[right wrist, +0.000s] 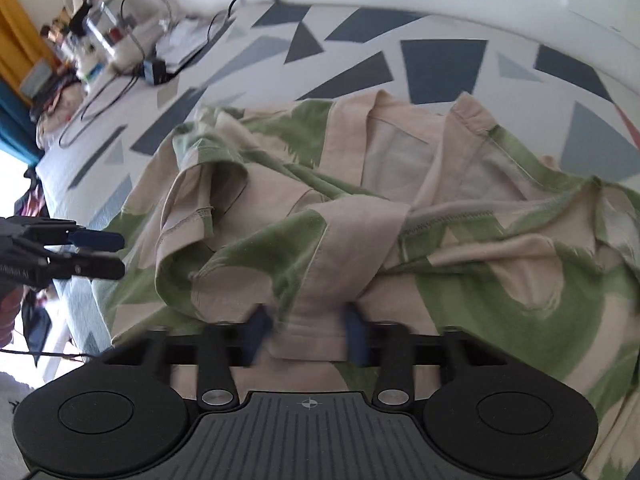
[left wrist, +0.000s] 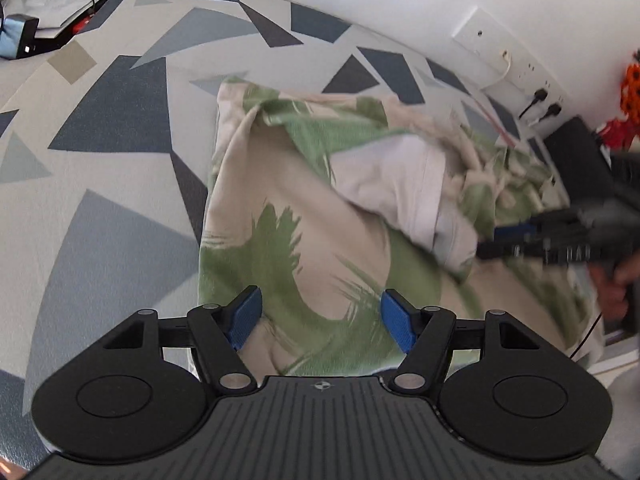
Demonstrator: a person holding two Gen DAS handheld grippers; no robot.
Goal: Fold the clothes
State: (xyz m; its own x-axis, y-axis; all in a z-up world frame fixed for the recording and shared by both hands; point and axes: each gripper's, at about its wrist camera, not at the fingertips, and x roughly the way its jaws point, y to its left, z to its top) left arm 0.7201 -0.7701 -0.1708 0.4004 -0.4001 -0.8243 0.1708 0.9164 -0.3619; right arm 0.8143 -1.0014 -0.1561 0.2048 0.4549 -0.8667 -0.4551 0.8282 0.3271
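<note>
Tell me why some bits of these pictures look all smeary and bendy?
Left wrist view: the right gripper and the shirt near it are smeared by motion blur, while the left gripper is sharp. Right wrist view: the blue fingertips are blurred; the shirt's stitching is crisp. Both fisheye views bend the bedspread edge and wall into curves.
</note>
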